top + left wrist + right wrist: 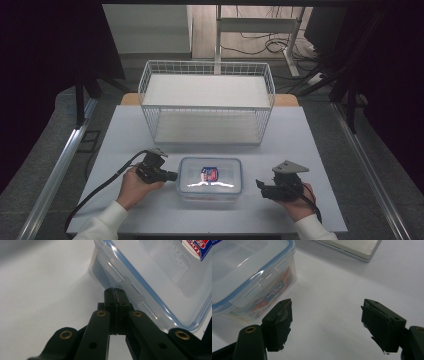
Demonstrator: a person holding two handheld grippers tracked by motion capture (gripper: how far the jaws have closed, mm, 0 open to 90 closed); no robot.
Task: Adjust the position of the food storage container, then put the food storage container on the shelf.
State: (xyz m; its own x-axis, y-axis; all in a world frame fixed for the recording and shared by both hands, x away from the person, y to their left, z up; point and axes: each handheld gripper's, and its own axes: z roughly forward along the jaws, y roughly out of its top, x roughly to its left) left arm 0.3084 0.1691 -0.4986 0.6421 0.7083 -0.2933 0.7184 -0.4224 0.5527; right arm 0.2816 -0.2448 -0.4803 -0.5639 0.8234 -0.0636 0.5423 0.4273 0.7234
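A clear plastic container (210,180) with a blue-edged lid and a red and blue label sits on the white table, near the front. My left gripper (172,176) is shut with nothing between its jaws; its tips (115,291) rest against the side latch of the container (160,272). My right gripper (260,186) stands open a short way to the right of the container (249,277), its jaws wide apart over bare table, holding nothing.
A white wire shelf rack (207,102) with two tiers stands at the back middle of the table (300,150); its base corner (354,247) shows in the right gripper view. Cables trail from both grippers toward the front edge.
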